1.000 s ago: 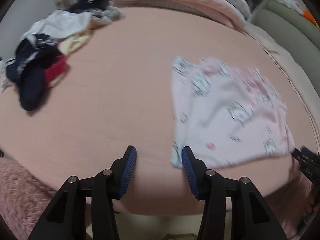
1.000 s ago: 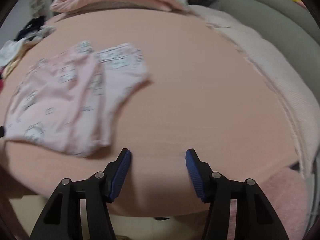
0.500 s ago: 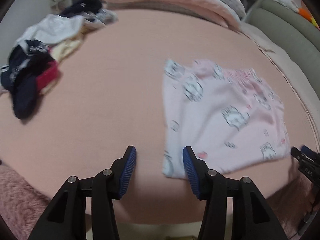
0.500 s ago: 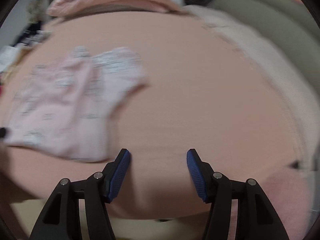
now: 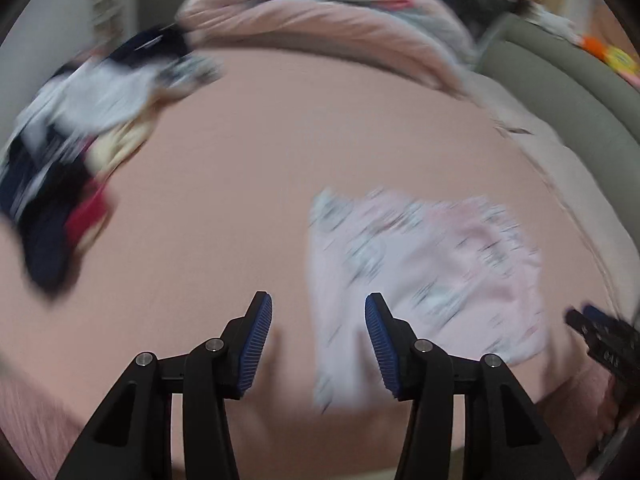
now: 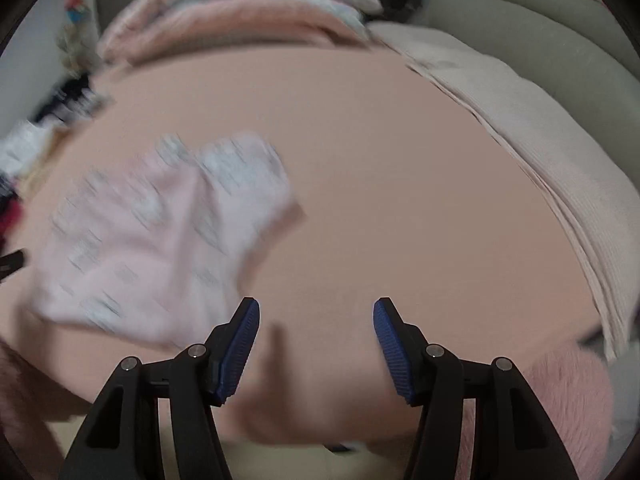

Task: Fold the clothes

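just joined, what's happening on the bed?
A person is working with two handheld grippers over a pink bed sheet. A pale pink printed garment lies spread flat on it, not gripped by anything. The left gripper hangs open near the garment's near left corner, and the right gripper is open beside its right edge. A pile of unfolded clothes sits at the far left. Both views are motion-blurred.

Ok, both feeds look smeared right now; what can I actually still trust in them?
Left wrist view: the pink printed garment and the clothes pile are motion-blurred, while the open left gripper stays sharp. Right wrist view: same smear on the garment, print unreadable; the open right gripper is crisp, casting soft shadows on the pink bedsheet.
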`<state>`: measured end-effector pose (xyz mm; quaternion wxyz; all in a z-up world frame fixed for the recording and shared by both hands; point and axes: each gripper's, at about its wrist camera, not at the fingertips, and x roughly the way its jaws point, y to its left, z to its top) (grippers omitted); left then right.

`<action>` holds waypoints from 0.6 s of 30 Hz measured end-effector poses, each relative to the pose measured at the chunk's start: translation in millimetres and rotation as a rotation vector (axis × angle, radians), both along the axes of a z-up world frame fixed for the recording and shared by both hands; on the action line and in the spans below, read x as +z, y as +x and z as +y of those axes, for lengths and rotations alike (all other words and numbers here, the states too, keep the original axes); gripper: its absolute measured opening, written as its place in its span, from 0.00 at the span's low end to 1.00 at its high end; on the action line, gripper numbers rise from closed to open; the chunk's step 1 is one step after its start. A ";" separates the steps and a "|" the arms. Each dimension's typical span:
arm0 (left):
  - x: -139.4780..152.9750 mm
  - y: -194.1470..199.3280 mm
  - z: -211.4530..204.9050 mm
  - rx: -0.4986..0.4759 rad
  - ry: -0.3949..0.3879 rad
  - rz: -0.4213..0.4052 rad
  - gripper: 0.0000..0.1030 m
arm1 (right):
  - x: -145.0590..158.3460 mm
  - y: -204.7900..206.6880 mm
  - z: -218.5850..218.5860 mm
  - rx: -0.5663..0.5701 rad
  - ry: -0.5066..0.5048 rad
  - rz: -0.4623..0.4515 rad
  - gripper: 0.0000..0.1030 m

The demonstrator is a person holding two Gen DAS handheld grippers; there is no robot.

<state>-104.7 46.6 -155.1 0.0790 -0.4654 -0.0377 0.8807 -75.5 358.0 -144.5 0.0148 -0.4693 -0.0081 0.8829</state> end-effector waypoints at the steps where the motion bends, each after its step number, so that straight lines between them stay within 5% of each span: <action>1: 6.8 -7.6 2.2 -0.022 0.005 0.019 0.45 | 7.0 -8.9 -7.0 0.040 -0.010 0.013 0.56; 7: -9.9 -53.5 28.3 -0.101 -0.030 0.002 0.45 | 7.8 -51.8 -91.3 0.225 -0.034 0.009 0.56; 18: -27.6 -76.6 33.9 -0.095 -0.025 -0.049 0.46 | -45.6 -99.2 -104.7 0.215 -0.027 -0.085 0.61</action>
